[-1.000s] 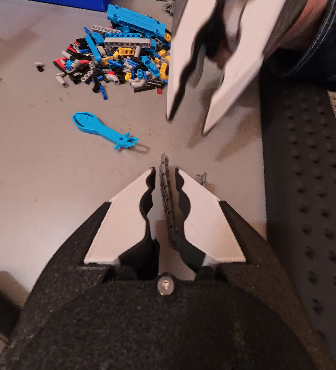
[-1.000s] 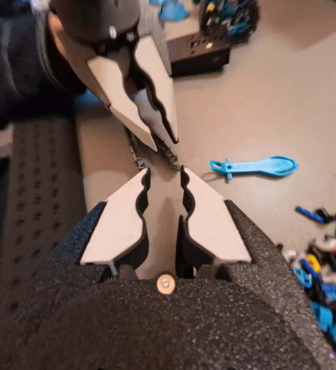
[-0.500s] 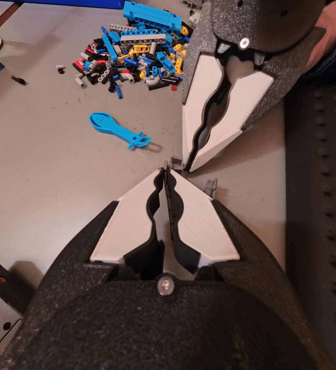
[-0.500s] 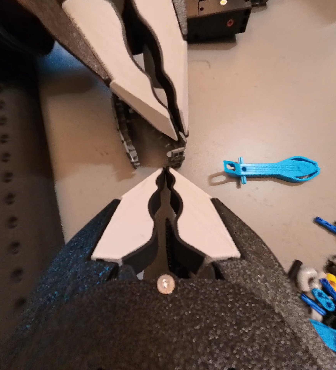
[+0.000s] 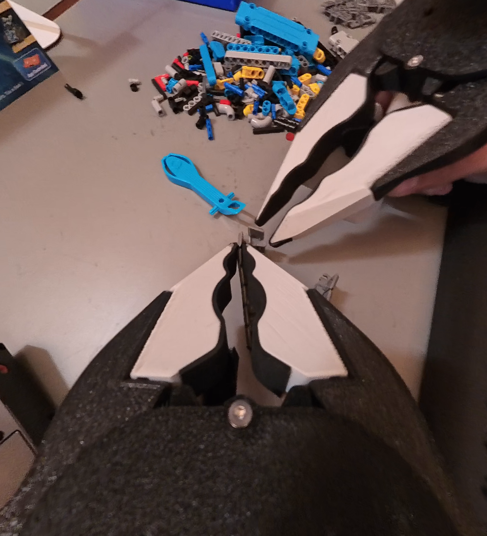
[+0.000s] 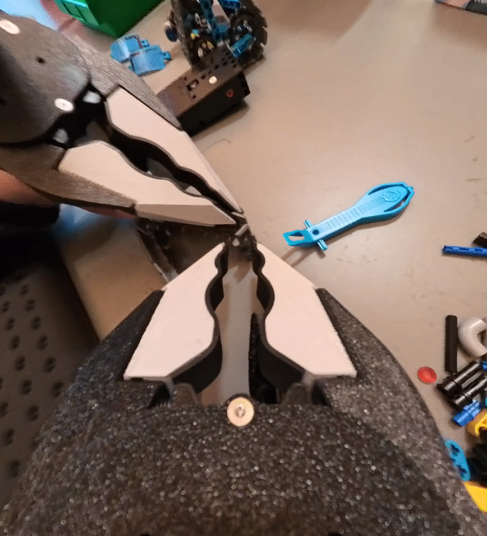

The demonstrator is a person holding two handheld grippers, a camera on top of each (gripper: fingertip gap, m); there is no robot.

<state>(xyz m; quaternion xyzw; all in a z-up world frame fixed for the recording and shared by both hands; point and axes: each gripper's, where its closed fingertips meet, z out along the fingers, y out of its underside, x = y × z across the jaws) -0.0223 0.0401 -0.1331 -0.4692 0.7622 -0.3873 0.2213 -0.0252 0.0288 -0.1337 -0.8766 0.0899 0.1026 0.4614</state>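
Note:
My left gripper (image 5: 238, 246) is shut on a black track chain (image 5: 244, 298) that runs edge-on between its jaws. A grey link (image 5: 256, 235) sticks out at the chain's end, just past the tips. My right gripper (image 5: 266, 232) comes in from the upper right, jaws narrowly apart, with a tip on either side of that link. In the right wrist view my right gripper (image 6: 241, 246) stands slightly open with the grey link (image 6: 240, 232) at its tips. The left gripper (image 6: 237, 216) meets it tip to tip. The rest of the chain (image 6: 155, 246) hangs blurred below.
A blue separator tool (image 5: 195, 185) (image 6: 352, 211) lies on the grey table. A pile of building pieces (image 5: 251, 78) (image 6: 483, 377) lies beyond. A loose grey link (image 5: 327, 282), a black perforated mat (image 5: 483, 319), a black box (image 6: 207, 92) bearing a model, and a booklet (image 5: 4, 63) are around. Both grippers' tips are close together, under 4 cm apart.
My right gripper, open a second ago and shut half a second ago, has opened a little around the grey link and swung in more from the side. My left gripper stays shut on the chain.

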